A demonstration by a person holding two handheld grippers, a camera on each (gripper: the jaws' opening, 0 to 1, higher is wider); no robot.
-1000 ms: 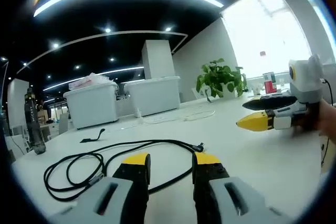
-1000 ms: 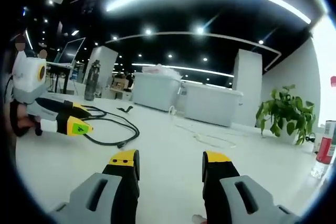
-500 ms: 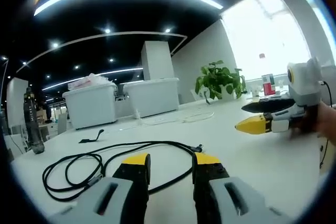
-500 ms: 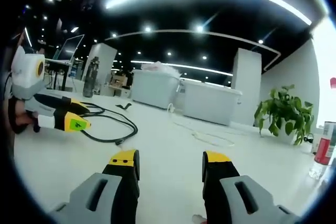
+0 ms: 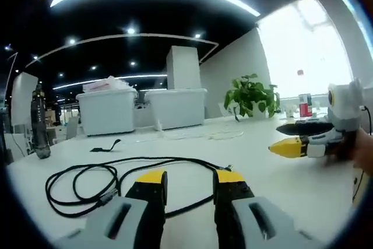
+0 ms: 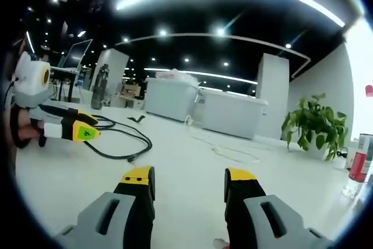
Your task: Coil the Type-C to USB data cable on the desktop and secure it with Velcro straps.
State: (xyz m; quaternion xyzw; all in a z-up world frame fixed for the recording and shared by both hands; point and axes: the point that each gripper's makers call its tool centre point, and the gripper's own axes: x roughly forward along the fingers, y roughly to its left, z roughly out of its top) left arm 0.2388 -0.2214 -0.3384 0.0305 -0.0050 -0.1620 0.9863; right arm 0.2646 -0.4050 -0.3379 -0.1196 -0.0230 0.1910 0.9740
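No legible labels. Black cable loosely looped on white desk, just ahead of left gripper. Both left and right gripper jaws parted, empty.

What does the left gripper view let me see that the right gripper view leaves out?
The left gripper view looks over its own open left gripper at the loose loops of the black cable close in front, with the right gripper at the side. The right gripper view looks over its own open right gripper at a thin white cable on bare desk. Both share the white desk, black strap, two white bins, potted plant and red can.
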